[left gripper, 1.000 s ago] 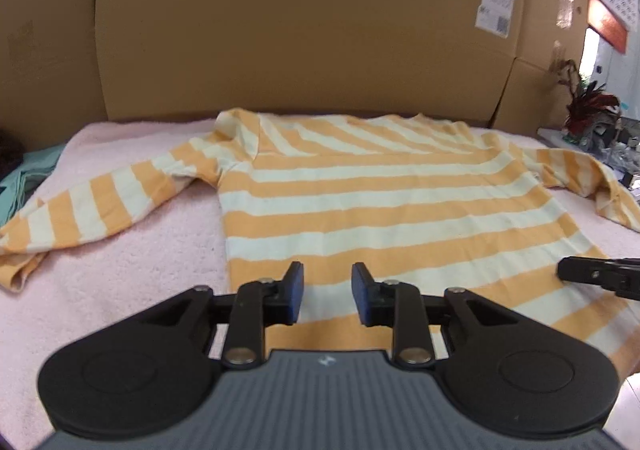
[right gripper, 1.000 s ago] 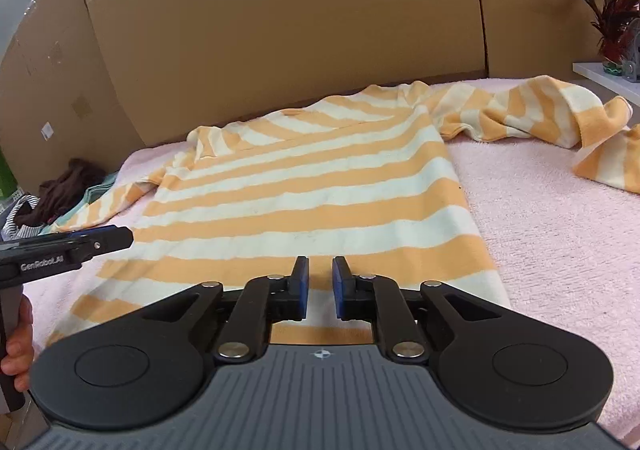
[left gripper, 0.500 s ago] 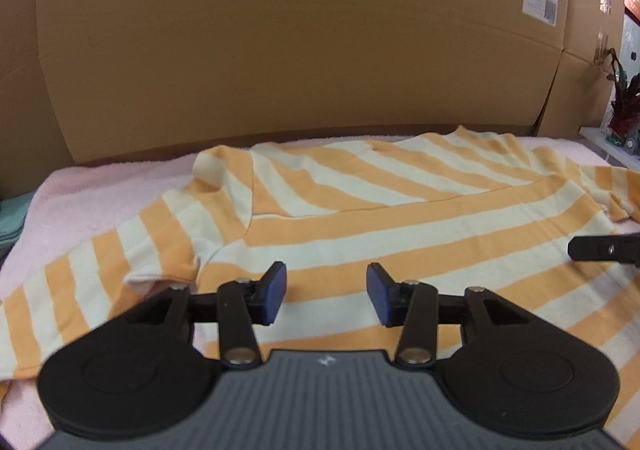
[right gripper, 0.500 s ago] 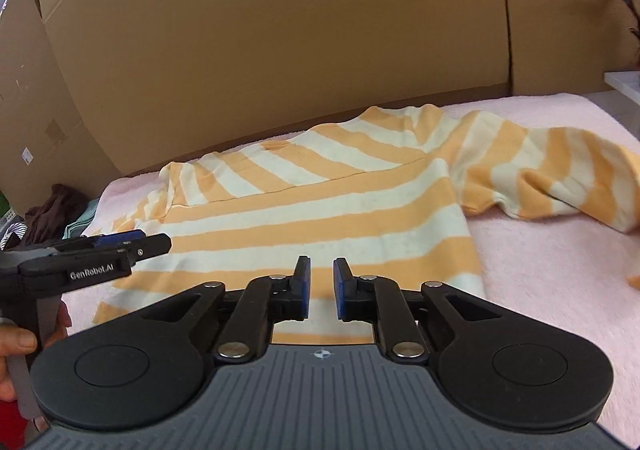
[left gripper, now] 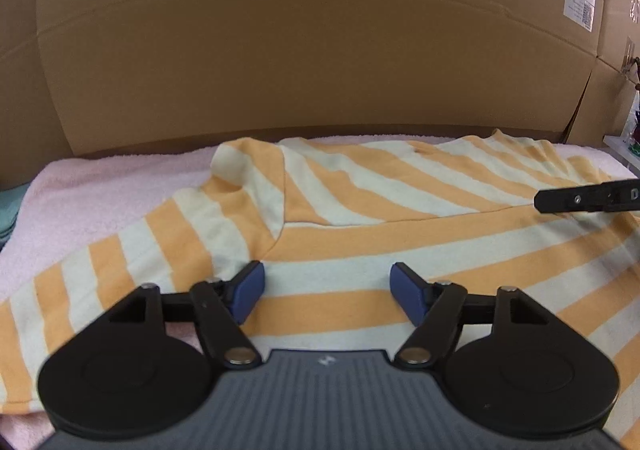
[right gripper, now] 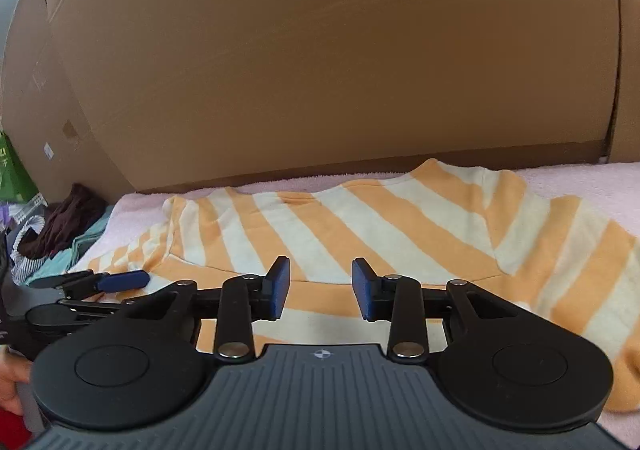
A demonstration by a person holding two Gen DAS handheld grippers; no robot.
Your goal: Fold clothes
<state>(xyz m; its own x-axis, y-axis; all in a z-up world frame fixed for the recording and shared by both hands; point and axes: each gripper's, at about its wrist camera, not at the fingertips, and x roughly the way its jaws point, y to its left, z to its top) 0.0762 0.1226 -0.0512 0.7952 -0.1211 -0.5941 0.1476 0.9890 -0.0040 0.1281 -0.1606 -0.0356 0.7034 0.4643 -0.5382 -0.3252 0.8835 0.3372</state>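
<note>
Left wrist view: left gripper [left gripper: 326, 292] sits low over the striped sweater [left gripper: 384, 226], jaws opening, blue pads [left gripper: 249, 290] wide apart w/ nothing between them but the cloth lying below; not gripping. The sweater, orange & cream stripes, lies spread flat on a pink towel [left gripper: 108, 190] that covers the work surface. Its left sleeve [left gripper: 120, 266] runs out to the near left, shoulder seam just beyond the left pad. Neck end is on the far side, near the cardboard wall [left gripper: 312, 42] behind. At far right the tip of the right gripper [left gripper: 580, 199] pokes in over the sweater's right part.

Right wrist view: right gripper [right gripper: 320, 288] also over the sweater [right gripper: 360, 226], jaws opening, gap narrower than the left one's, nothing clamped, pads clear of the fabric as far as I can tell. Right sleeve [right gripper: 580, 262] drapes off to the near right. Left gripper [right gripper: 100, 282] shows at left, one blue pad visible, a hand [right gripper: 12, 386] on its grip at the near left edge. Far left, off the towel [right gripper: 580, 178], a pile of other clothes [right gripper: 60, 226], dark & teal, next to a green bag [right gripper: 12, 174].
</note>
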